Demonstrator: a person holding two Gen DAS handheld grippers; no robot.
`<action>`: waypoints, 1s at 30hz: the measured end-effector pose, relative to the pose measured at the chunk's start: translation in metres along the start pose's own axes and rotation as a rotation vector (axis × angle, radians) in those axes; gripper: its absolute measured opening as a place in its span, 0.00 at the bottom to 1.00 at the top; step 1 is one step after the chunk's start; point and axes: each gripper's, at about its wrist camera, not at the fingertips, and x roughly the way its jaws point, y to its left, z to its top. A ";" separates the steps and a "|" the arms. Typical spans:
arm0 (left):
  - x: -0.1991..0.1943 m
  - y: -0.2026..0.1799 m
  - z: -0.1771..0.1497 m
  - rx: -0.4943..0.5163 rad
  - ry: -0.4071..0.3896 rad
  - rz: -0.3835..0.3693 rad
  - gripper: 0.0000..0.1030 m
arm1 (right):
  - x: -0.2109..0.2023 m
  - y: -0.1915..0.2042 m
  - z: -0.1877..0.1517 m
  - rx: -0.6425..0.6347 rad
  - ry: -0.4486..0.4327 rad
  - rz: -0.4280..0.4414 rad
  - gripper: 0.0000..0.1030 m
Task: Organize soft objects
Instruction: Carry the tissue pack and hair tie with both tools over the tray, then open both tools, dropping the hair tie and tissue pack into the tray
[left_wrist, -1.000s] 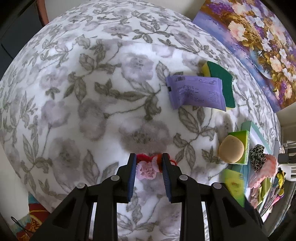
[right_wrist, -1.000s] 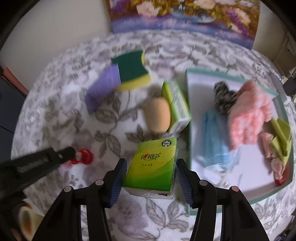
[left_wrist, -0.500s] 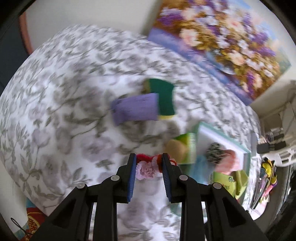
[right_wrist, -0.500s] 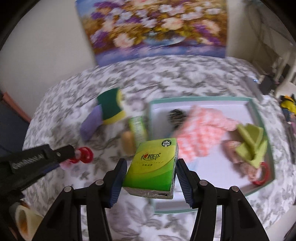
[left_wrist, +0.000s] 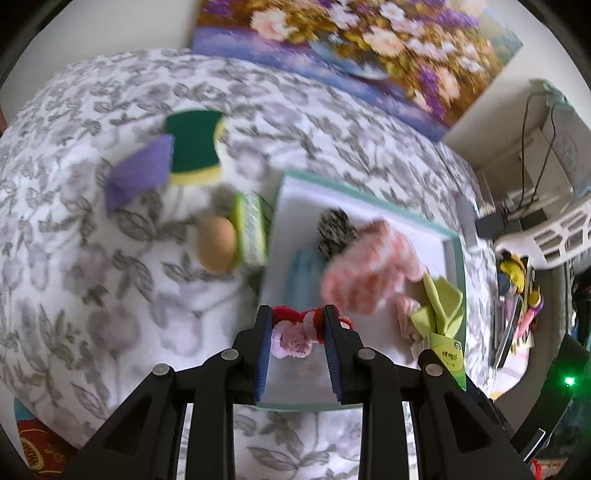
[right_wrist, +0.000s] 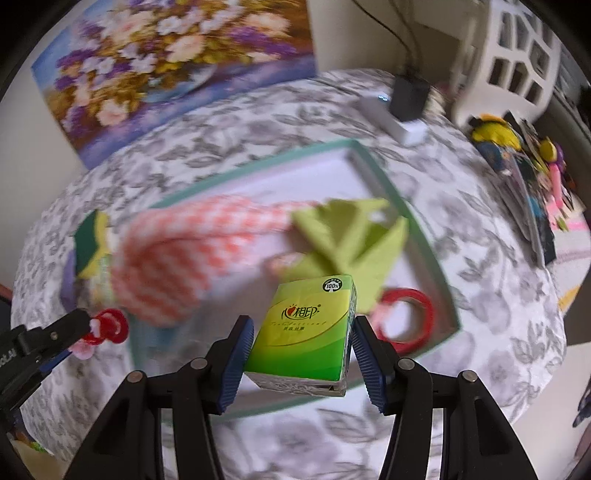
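Green tissue pack (right_wrist: 306, 328) pinched in right tool (right_wrist: 303, 354), red-pink knit flower (left_wrist: 297, 332) in left tool (left_wrist: 297, 343), above tray (left_wrist: 452, 258).

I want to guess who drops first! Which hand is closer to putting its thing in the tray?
Probably right: its tongs hold the green tissue pack over the tray; the left tongs' flower scrunchie hangs near its edge.

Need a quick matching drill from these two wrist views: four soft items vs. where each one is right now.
Column 1:
1. green tissue pack
2. pink-and-red knitted flower
3. pink checked cloth
4. green-and-yellow sponge

Column 2:
A. lying in the tray
B. held in the left gripper
C. on the flowered tablecloth, outside the tray
D. held in the right gripper

Pairs: 1-D, 2-B, 3-A, 4-C
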 end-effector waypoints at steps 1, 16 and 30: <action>0.003 -0.003 -0.002 0.003 0.007 -0.002 0.28 | 0.003 -0.007 -0.001 0.004 0.007 -0.004 0.56; 0.034 -0.028 -0.018 0.087 0.105 0.024 0.46 | 0.010 -0.023 -0.005 0.029 0.024 0.043 0.57; 0.019 0.002 -0.002 0.040 0.000 0.137 0.89 | 0.016 -0.019 -0.007 0.016 0.021 0.009 1.00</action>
